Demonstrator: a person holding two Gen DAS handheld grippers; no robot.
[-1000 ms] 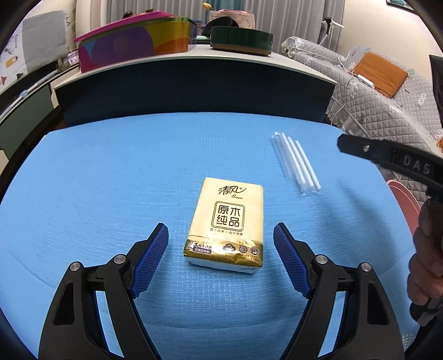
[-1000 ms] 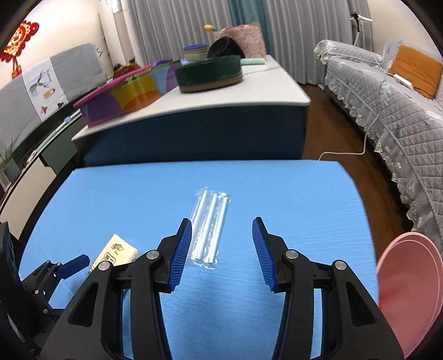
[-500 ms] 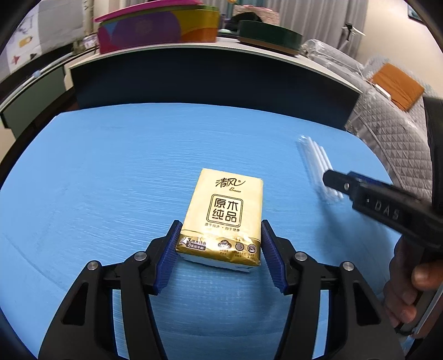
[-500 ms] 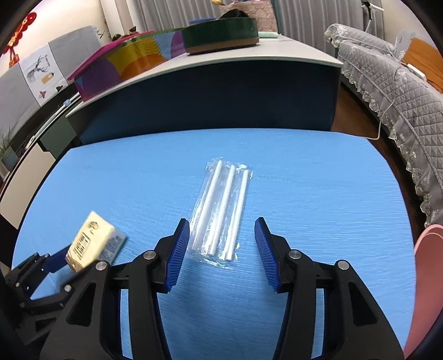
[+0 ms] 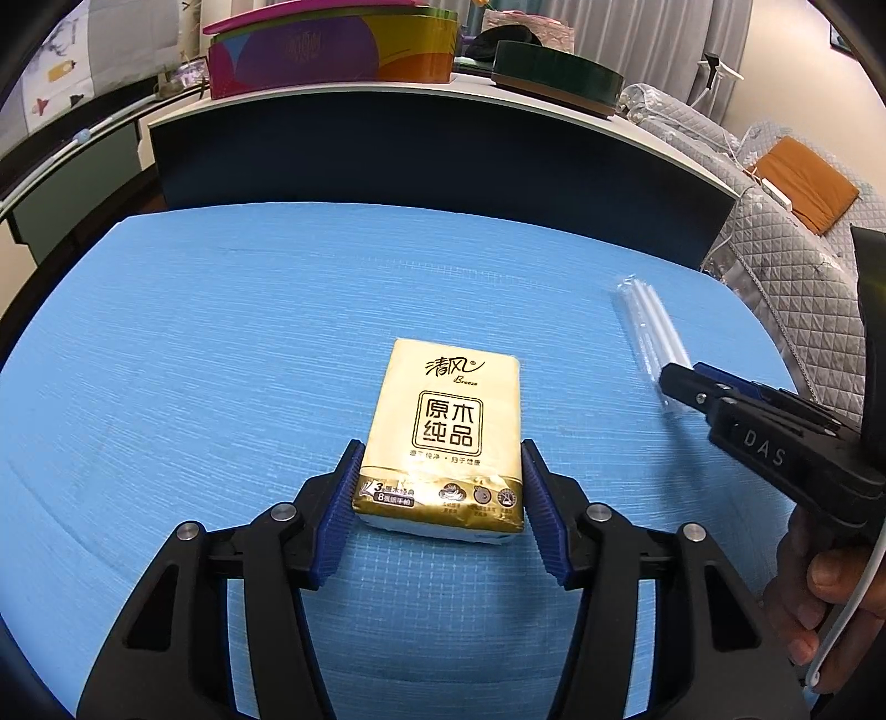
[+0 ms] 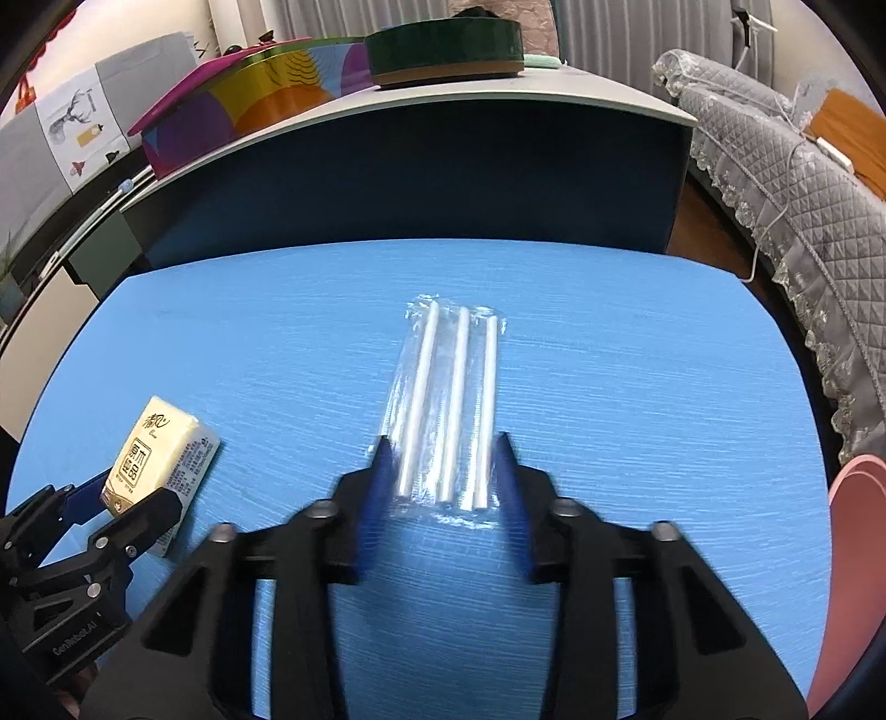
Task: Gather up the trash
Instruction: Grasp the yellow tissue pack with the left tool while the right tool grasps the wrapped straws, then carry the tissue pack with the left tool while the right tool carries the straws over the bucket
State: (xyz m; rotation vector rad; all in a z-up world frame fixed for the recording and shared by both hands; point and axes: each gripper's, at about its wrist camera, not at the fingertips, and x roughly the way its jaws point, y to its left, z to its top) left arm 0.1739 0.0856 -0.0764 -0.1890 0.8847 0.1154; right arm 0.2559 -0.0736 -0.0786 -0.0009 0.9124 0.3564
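A yellow tissue pack (image 5: 446,437) with black Chinese print lies on the blue table (image 5: 221,343). My left gripper (image 5: 440,498) is shut on its near end, blue pads against both sides; the pack also shows in the right wrist view (image 6: 160,459). A clear wrapper with three white straws (image 6: 448,404) lies mid-table. My right gripper (image 6: 443,476) is open, its fingers either side of the wrapper's near end, pads close to it. The right gripper also shows in the left wrist view (image 5: 692,387).
A pink bin (image 6: 855,559) stands at the right edge of the table. Behind the table is a dark blue counter (image 6: 421,166) with a colourful box (image 5: 332,50) and a green round tin (image 5: 554,75). A grey quilted sofa (image 6: 786,183) is at the right.
My left gripper closed onto the tissue pack. My right gripper moved forward and narrowed, so its fingers now flank the near end of the straw wrapper.
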